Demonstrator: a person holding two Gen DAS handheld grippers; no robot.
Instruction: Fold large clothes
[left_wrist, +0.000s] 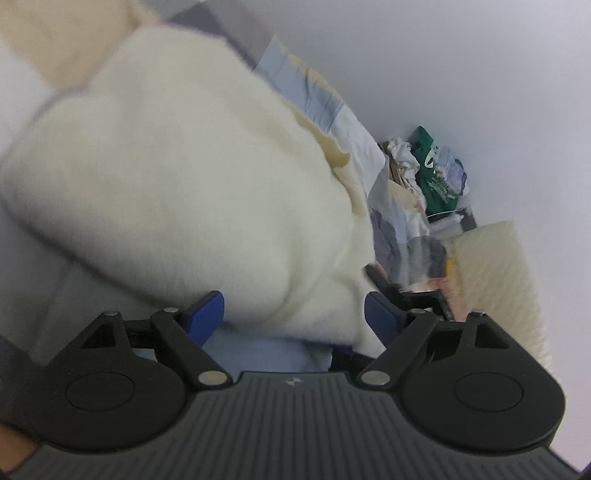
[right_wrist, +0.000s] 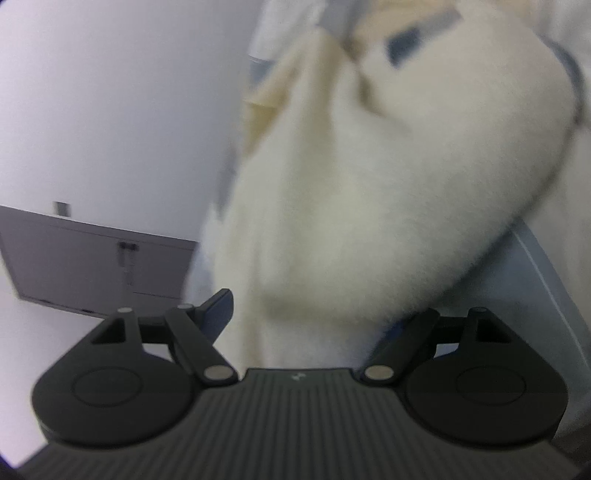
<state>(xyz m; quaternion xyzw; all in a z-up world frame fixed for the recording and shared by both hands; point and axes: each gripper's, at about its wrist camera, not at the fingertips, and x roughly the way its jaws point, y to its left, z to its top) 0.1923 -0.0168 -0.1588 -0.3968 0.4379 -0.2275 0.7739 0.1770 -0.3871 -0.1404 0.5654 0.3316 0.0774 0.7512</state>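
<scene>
A bulky cream fleece garment (left_wrist: 177, 177) fills most of the left wrist view and bulges between the blue pads of my left gripper (left_wrist: 293, 314), whose jaws stand wide apart. The same cream garment (right_wrist: 351, 192) hangs in front of my right gripper (right_wrist: 314, 314) and drapes down between its wide-apart jaws. The right finger pad is mostly hidden by the cloth. Both views are blurred by motion.
A pile of mixed clothes with a green bag (left_wrist: 436, 177) lies at the back right by a white wall. A cream ribbed cloth (left_wrist: 498, 280) is at the right. A grey cabinet (right_wrist: 96, 266) stands at the left by the wall.
</scene>
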